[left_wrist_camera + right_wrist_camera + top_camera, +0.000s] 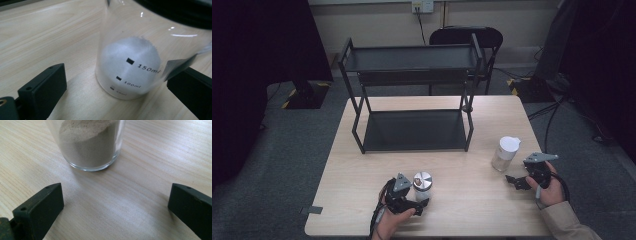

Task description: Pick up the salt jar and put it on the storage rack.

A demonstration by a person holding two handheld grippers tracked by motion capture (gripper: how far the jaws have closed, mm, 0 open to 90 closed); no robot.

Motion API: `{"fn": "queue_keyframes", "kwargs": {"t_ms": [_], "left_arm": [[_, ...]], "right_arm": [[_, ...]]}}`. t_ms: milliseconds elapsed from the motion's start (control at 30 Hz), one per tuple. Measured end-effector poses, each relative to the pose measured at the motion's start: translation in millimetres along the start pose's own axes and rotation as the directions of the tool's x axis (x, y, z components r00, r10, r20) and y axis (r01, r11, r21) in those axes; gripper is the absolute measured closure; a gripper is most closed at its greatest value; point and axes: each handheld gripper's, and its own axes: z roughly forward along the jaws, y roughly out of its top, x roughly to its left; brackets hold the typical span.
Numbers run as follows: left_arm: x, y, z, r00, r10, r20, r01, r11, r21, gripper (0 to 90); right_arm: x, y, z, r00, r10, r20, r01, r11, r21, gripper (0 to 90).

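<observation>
- The step in hand is judged to be the approach to two jars on the wooden table (362, 165), each gripper being brought up to its own jar before any grasp is made.
- The left gripper (408, 199) is seen at the near edge of the table, with the silver-lidded jar (422, 184) just beside it.
- In the left gripper view, this jar (130, 62) is shown standing upright between the spread jaws, part filled with white powder and marked with volume lines; the jaws are set wide and no contact with the glass can be made out.
- The right gripper (518, 181) is held near the white-lidded jar (506, 154), at the right side of the table.
- In the right gripper view, that jar (90, 145), holding greyish powder, is seen ahead of the wide-set jaws and apart from them.
- The black two-tier shelf (412, 100) is seen at the far side of the table, with both tiers bare.
- For the next move, closure of the left jaws on the glass is judged to be called for, while the right gripper needs to be advanced until its jar lies between the jaws.
</observation>
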Motion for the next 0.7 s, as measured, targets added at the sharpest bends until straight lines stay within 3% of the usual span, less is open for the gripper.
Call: {"fn": "queue_keyframes", "kwargs": {"t_ms": [167, 700], "left_arm": [[0.2, 0.8, 4.3, 0.9999, -0.012, 0.004, 0.012, 0.9998, -0.015, 4.0], [-5.0, 3.8, 13.8, 0.9992, 0.036, 0.02, -0.035, 0.9983, -0.046, 23.9]], "right_arm": [[0.0, 0.0, 0.0, 1.0, 0.0, 0.0, 0.0, 1.0, 0.0, 0.0], [0.0, 0.0, 0.0, 1.0, 0.0, 0.0, 0.0, 1.0, 0.0, 0.0]]}}
